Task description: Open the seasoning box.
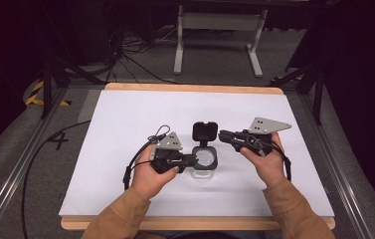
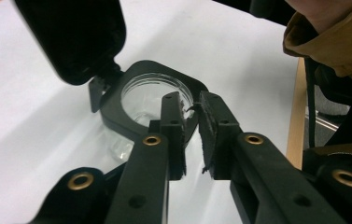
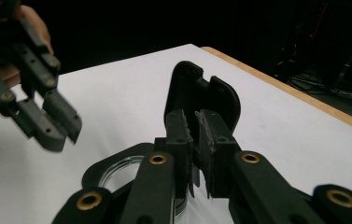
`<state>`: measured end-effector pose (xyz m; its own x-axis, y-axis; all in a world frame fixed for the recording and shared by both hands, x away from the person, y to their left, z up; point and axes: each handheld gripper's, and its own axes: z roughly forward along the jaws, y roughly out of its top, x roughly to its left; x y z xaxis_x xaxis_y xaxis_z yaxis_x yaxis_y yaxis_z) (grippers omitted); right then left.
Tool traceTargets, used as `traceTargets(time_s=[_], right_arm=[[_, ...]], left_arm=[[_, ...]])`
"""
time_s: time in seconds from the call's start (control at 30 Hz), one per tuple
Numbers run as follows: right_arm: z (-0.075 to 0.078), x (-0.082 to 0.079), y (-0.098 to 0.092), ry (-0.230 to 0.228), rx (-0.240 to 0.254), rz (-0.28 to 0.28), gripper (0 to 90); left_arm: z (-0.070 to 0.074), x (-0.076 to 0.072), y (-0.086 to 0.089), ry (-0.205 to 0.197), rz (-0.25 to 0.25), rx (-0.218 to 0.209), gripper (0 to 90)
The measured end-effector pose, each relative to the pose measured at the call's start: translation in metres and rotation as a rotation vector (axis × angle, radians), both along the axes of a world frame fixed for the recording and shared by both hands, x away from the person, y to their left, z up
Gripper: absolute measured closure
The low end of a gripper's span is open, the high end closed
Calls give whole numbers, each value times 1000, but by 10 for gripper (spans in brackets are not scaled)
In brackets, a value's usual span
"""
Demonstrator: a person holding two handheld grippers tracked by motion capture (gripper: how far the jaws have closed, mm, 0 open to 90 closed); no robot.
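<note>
The jar, clear with a black collar and its hinged lid standing open, sits mid-desk between both hands. The left hand-held gripper has its jaws nearly closed at the collar's near rim, apparently pinching it. The right hand-held gripper, jaws almost closed and empty, hovers near the lid. Probable step: closing the lid. Steady the collar firmly; press the lid's top edge downward, not sideways.

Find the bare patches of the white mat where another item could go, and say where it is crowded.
Free: the white mat between the open-lidded jar and the far wooden edge, and both side strips. Crowded: mid-mat, where the left gripper and right gripper flank the jar.
</note>
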<state>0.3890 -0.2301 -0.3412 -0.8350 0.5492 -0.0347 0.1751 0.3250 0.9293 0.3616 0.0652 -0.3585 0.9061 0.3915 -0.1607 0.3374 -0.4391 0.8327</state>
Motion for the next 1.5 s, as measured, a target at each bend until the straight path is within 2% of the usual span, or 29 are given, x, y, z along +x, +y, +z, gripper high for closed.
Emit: traceTargets(time_s=[0.1, 0.23, 0.3, 0.33, 0.4, 0.57, 0.63, 0.7, 0.77, 0.8, 0.9, 0.97, 1.13, 1.27, 1.4, 1.47, 1.5], right_arm=[[7, -6, -4, 4, -11, 4, 766], [13, -14, -13, 57, -35, 29, 698], [16, -19, -19, 69, -43, 32, 683], [17, -21, -22, 73, -52, 29, 682], [19, -24, -28, 68, -60, 16, 680], [20, -28, -47, 87, -72, -20, 637], [18, -27, -53, 90, -102, -49, 616], [14, -25, -59, 101, -117, -66, 597], [8, -20, -66, 126, -134, -89, 581], [8, -20, -66, 126, -134, -89, 581], [-4, -10, -77, 140, -178, -152, 550], [-11, -4, -83, 159, -183, -177, 527], [-32, 11, -94, 202, -215, -228, 491], [-45, 19, -97, 231, -245, -248, 472], [-60, 26, -101, 259, -272, -274, 450], [-64, 27, -101, 258, -281, -288, 440], [-71, 30, -101, 257, -297, -298, 432]], left_arm=[[6, -2, 11, 11, -5, 10, 789], [11, -7, 21, 10, 0, 18, 753], [12, -8, 25, 13, -10, 37, 724], [12, -8, 26, 16, -10, 51, 697], [14, -7, 31, 12, -24, 120, 652], [12, 0, 46, 28, -3, 134, 597], [5, 7, 58, 23, 37, 159, 584], [0, 14, 67, 18, 72, 177, 574], [-6, 20, 75, 35, 110, 170, 565], [-6, 20, 75, 35, 110, 170, 560], [-15, 31, 89, 46, 154, 166, 546], [-20, 36, 94, 46, 173, 167, 533], [-33, 46, 104, 31, 212, 185, 469], [-42, 52, 109, 48, 227, 194, 445], [-54, 60, 114, 63, 250, 214, 375], [-56, 61, 114, 60, 255, 217, 362], [-59, 62, 114, 71, 259, 225, 356]])
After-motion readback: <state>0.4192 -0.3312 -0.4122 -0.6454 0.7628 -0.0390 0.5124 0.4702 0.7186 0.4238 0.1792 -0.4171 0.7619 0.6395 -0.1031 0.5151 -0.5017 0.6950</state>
